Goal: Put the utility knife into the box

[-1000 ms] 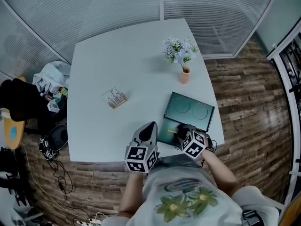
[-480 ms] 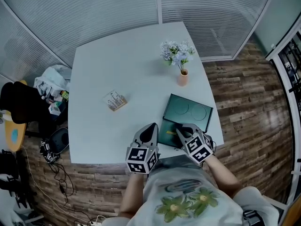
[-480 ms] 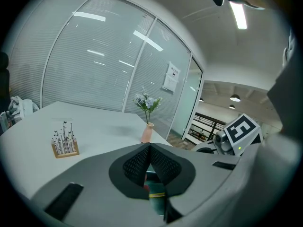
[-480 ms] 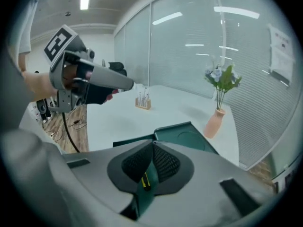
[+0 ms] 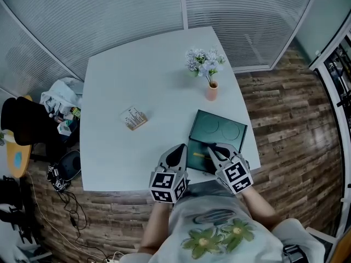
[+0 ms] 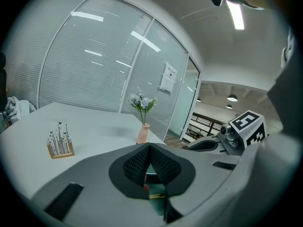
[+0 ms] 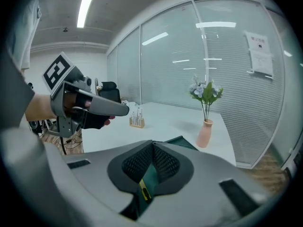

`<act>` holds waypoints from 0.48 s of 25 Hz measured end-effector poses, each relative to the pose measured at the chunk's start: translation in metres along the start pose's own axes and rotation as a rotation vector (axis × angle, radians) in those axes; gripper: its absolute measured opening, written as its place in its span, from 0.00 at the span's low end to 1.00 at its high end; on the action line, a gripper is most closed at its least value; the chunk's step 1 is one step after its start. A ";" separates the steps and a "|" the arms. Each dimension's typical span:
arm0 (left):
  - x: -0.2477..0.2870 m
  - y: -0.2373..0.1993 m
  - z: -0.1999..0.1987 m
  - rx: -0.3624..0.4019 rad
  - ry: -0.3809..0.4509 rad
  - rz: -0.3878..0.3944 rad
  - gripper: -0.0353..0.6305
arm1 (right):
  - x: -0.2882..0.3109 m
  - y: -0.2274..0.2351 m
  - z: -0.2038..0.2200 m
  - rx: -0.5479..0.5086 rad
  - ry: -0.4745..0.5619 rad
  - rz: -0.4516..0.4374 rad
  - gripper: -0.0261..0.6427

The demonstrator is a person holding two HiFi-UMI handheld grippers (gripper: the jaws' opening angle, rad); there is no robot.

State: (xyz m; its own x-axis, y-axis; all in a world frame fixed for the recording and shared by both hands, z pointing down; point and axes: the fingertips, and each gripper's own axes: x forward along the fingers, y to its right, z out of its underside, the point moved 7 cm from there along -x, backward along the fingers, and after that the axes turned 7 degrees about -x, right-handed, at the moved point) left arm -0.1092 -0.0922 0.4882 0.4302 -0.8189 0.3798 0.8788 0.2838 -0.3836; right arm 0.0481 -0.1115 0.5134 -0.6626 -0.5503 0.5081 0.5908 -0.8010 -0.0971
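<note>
Fingers of the right gripper (image 7: 152, 145) are pressed together on nothing. Just past them the yellow-and-black utility knife (image 7: 143, 189) lies in the flat dark green box (image 5: 222, 129), at its near edge. The left gripper (image 6: 149, 147) has its fingers closed as well, empty, just beside. The danger: a low pull-back could flick the knife out, or nudge the box off the white table (image 5: 137, 75) edge. Can't tell if the blade is out; the grippers cover the box's near corner
</note>
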 end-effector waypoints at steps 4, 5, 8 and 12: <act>0.000 0.004 0.000 0.004 -0.001 0.008 0.05 | -0.004 0.001 -0.004 0.032 0.035 -0.005 0.04; 0.001 0.005 0.000 0.005 -0.002 0.010 0.05 | -0.004 0.002 -0.005 0.034 0.037 -0.006 0.04; 0.001 0.008 0.000 0.008 -0.004 0.015 0.05 | -0.005 0.001 -0.006 0.032 0.041 -0.005 0.04; 0.000 0.011 0.004 0.010 -0.009 0.016 0.05 | -0.008 0.000 -0.005 0.031 0.048 -0.003 0.04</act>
State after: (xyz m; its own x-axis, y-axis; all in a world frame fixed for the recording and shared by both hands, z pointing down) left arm -0.0988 -0.0870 0.4869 0.4461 -0.8098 0.3812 0.8738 0.3019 -0.3813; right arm 0.0509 -0.1080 0.5048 -0.6853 -0.5594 0.4662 0.6025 -0.7952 -0.0684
